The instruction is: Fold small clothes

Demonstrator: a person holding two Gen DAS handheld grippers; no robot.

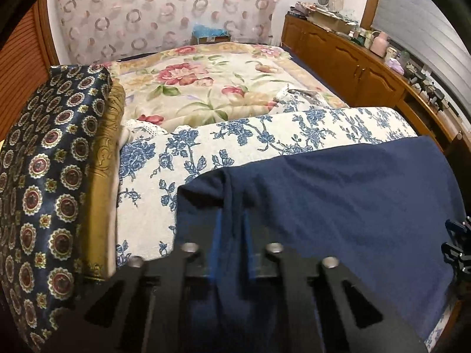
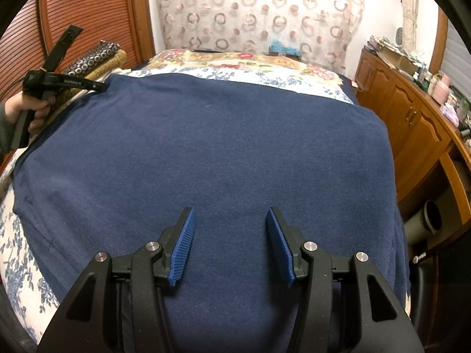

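While the left wrist view looks along its own fingers: the left gripper (image 1: 231, 235) is clamped on a pinched ridge of the navy garment (image 1: 338, 200), at the cloth's left edge.
Garment's place, left view: spread over the blue-flowered sheet (image 1: 235, 144) on the bed, with a stack of patterned folded fabrics (image 1: 53, 161) just beside it on the left.
Right edge, left view: a dark bit of the other tool shows, too cropped to read.
Right wrist view, tongs: the right gripper (image 2: 229, 244) hovers with its pads apart over the near middle of the garment, nothing between them.
Right wrist view, far left: a hand (image 2: 32, 108) holds the left gripper at the cloth's far left corner region; its tips are probably buried in the fabric, though that corner is small and warped here.
Step in hand: by my reading, the first grasp for a fold is made on the left and the right side is not yet taken.
Next move calls for: the right tongs to drop onto an edge and close, so both lift evenly and the cloth does not skew.
Containers: a cardboard box (image 1: 326, 19) of clutter on the wooden cabinet (image 1: 347, 58); a pink jug (image 1: 378, 42) beside it, contents unseen; a grey bin (image 2: 426, 220) below, interior dark.
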